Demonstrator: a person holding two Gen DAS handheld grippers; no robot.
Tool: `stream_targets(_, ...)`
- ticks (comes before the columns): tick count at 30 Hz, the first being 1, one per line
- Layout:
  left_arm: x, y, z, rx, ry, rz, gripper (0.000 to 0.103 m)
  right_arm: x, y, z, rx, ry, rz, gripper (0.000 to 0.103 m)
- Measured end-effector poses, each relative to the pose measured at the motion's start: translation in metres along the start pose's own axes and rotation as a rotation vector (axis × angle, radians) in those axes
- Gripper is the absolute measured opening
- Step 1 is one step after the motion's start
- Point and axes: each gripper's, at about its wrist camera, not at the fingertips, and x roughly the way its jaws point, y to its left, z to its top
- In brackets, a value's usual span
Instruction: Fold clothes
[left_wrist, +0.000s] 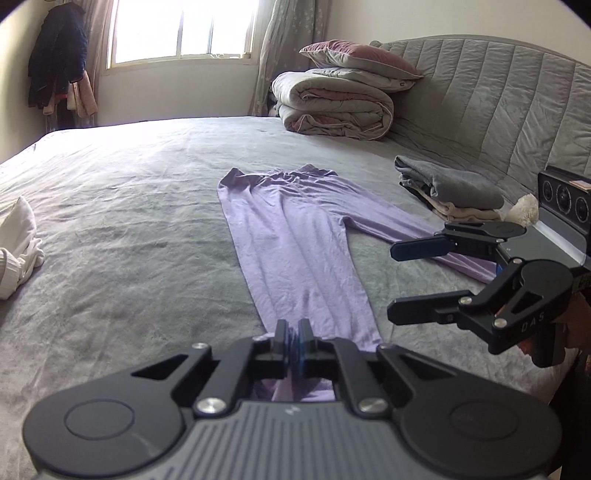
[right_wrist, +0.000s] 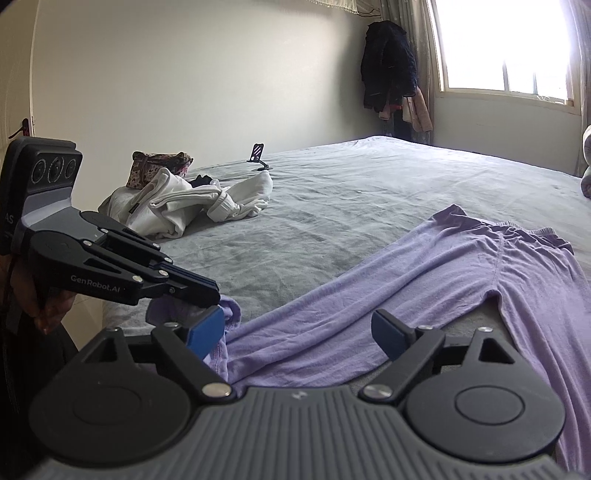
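My left tool (left_wrist: 294, 334) pinches one ankle hem of the thin lilac cotton leggings (left_wrist: 291, 236) spread flat on the grey bed (left_wrist: 129, 206), apparently for folding, while my right tool (right_wrist: 301, 334) gapes empty.

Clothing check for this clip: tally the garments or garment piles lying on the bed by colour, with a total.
lilac trousers, spread flat: 1
white heap: 1
grey-and-cream folded stack: 1
Total: 3
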Motion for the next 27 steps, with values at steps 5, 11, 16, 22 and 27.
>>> stream_targets(5, -0.031, -0.013, 0.005, -0.027, -0.057, -0.068, 0.004, -0.006, -0.003, 0.002, 0.006, -0.010, -0.013, 0.095)
stream_targets(11, -0.084, -0.040, 0.011, 0.009, -0.098, -0.197, 0.004, -0.014, -0.006, 0.004, 0.009, -0.017, -0.020, 0.095)
stream_targets(16, -0.117, -0.064, 0.000, 0.055, -0.046, -0.330, 0.004, -0.024, -0.007, 0.006, 0.013, -0.030, -0.007, 0.095)
stream_targets(22, -0.127, -0.089, -0.035, 0.098, 0.088, -0.392, 0.005, -0.034, 0.005, 0.005, -0.066, 0.009, 0.086, 0.096)
stream_targets(27, -0.131, -0.085, -0.055, 0.056, 0.106, -0.377, 0.004, -0.044, 0.049, -0.016, -0.432, 0.089, 0.111, 0.095)
